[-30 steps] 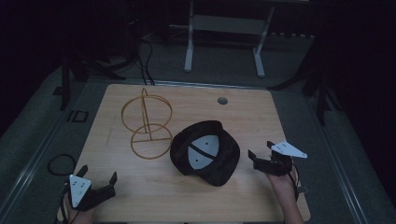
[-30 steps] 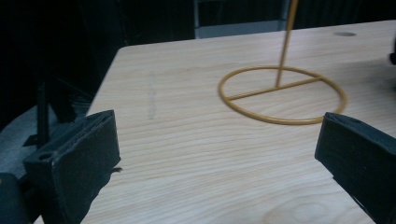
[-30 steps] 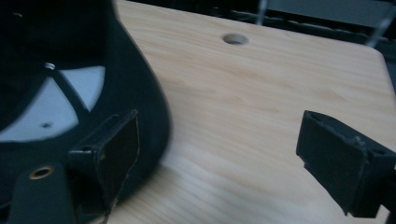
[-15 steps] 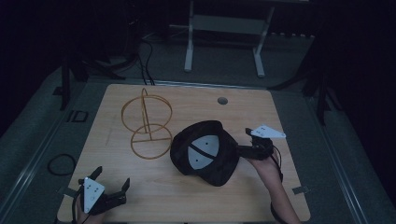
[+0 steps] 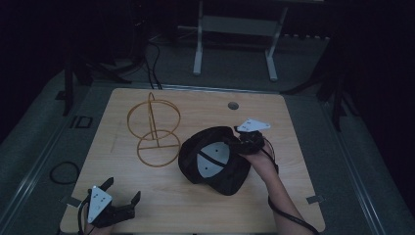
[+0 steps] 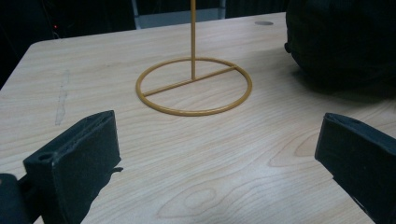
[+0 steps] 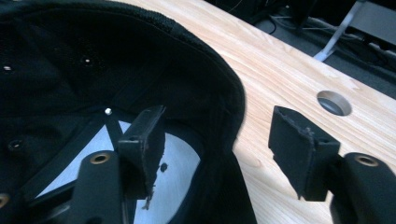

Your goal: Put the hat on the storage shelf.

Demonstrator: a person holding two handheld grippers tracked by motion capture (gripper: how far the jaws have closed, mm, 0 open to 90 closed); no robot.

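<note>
A black cap (image 5: 215, 159) lay upside down right of the bench's (image 5: 293, 122) centre, its rim between the closing, not yet clamped jaws of the right gripper (image 7: 219, 135). The left gripper (image 5: 122, 198) stood open near the front-left corner, facing a gold wire stand (image 6: 194, 84).

the left gripper (image 6: 224, 154) hovers low over the wooden table (image 6: 93, 60), jaws wide apart (nothing between them), facing the gold wire stand (image 6: 194, 84); a black cap (image 6: 345, 42) sits right.

Open tabletop (image 5: 274, 215) lay ahead of the left gripper (image 5: 120, 208); the gold wire stand (image 5: 154, 128) blocked the far left, the black cap (image 5: 215, 159) the middle.
</note>
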